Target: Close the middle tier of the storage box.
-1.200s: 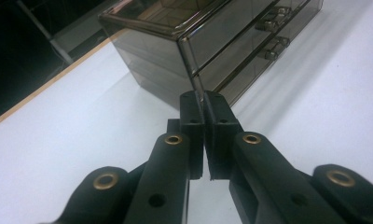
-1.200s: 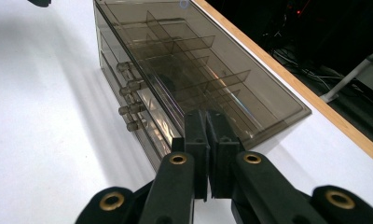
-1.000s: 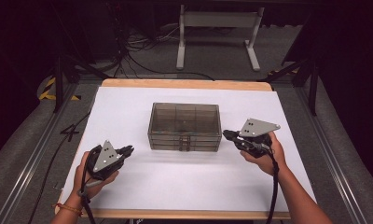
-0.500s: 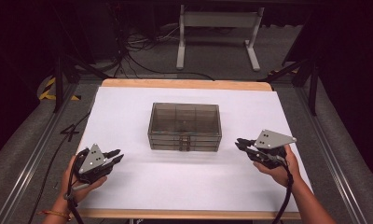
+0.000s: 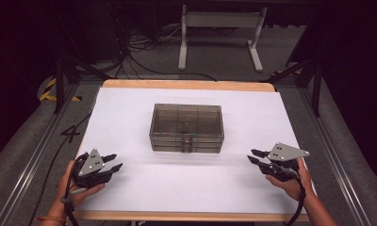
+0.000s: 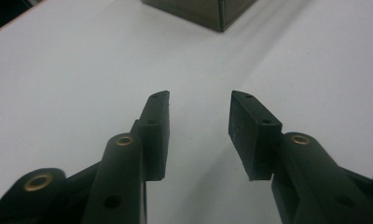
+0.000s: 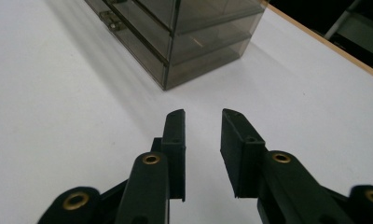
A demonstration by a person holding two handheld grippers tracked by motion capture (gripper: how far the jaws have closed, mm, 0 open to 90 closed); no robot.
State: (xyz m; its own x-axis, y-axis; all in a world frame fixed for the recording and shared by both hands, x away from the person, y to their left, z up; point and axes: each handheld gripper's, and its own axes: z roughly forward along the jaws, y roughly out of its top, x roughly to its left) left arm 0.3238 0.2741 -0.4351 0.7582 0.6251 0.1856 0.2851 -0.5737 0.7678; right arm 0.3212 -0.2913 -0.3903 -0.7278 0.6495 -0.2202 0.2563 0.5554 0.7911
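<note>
A smoky clear box (image 5: 187, 127) sits mid-table (image 5: 130, 113). The left gripper (image 5: 113, 161) at 8 o'clock and the right gripper (image 5: 255, 156) at 4 o'clock have just been opening, nothing between their spread jaws. The right gripper view reveals the box's latches (image 7: 109, 18).

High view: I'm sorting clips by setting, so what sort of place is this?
Probably a lab or workshop recording station, not a home. A white-covered table holds just a smoky plastic drawer box, loose cables lie on the grey floor, and metal rails flank the table under dark surroundings.
</note>
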